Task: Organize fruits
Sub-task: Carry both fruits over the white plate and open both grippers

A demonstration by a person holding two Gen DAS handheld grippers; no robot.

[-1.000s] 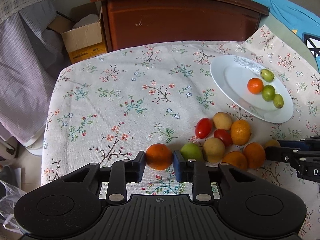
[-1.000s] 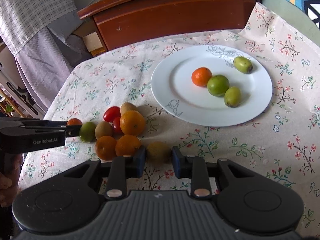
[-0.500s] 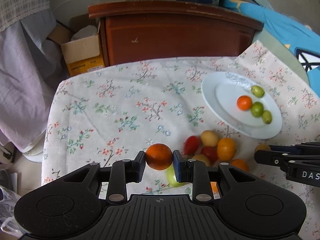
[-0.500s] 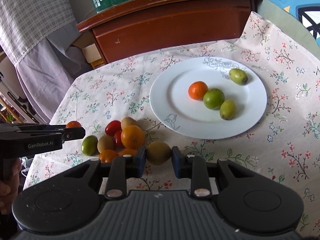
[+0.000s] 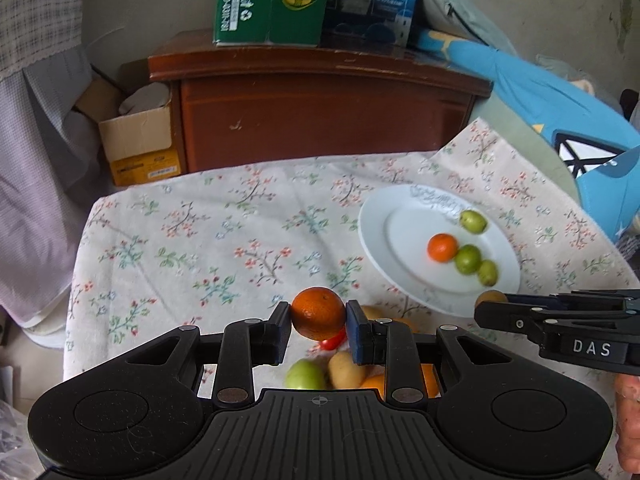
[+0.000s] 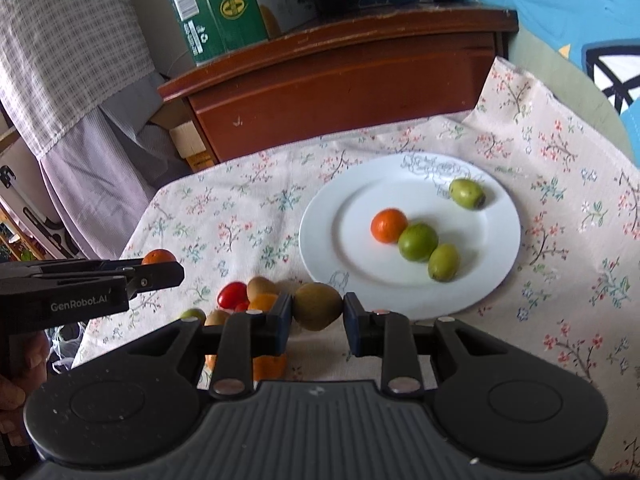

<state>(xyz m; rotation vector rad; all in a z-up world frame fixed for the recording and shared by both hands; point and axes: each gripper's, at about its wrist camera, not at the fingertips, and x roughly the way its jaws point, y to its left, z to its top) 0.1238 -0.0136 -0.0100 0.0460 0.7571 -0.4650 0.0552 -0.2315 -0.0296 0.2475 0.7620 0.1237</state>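
Between the fingers of the left gripper (image 5: pixel 318 322), low in the middle of its own view, an orange (image 5: pixel 318 318) is clamped and held above the cloth; the right gripper (image 6: pixel 317 312) likewise grips a brown kiwi (image 6: pixel 317 306) at the bottom centre of its view, just in front of the near rim of the plate. Below and behind both tools lies a heap of loose fruit (image 6: pixel 248 300) on the cloth: a red tomato, small oranges, brownish fruits and a green one, partly hidden by the gripper bodies. To the right of the heap sits a white plate (image 6: pixel 340 220) carrying a small orange (image 6: pixel 389 225), a round green fruit (image 6: pixel 418 241) touching it, and two oval green fruits, one touching the round one and one apart near the far rim. Everything rests on a pale flowered tablecloth (image 5: pixel 220 248) that covers the table. Beyond its far edge stands a dark wooden cabinet (image 5: pixel 320 120) with a green carton (image 5: pixel 272 0) and other boxes on top. At the left a cardboard box (image 5: pixel 138 140) stands beside hanging checked fabric, and blue fabric fills the upper right.
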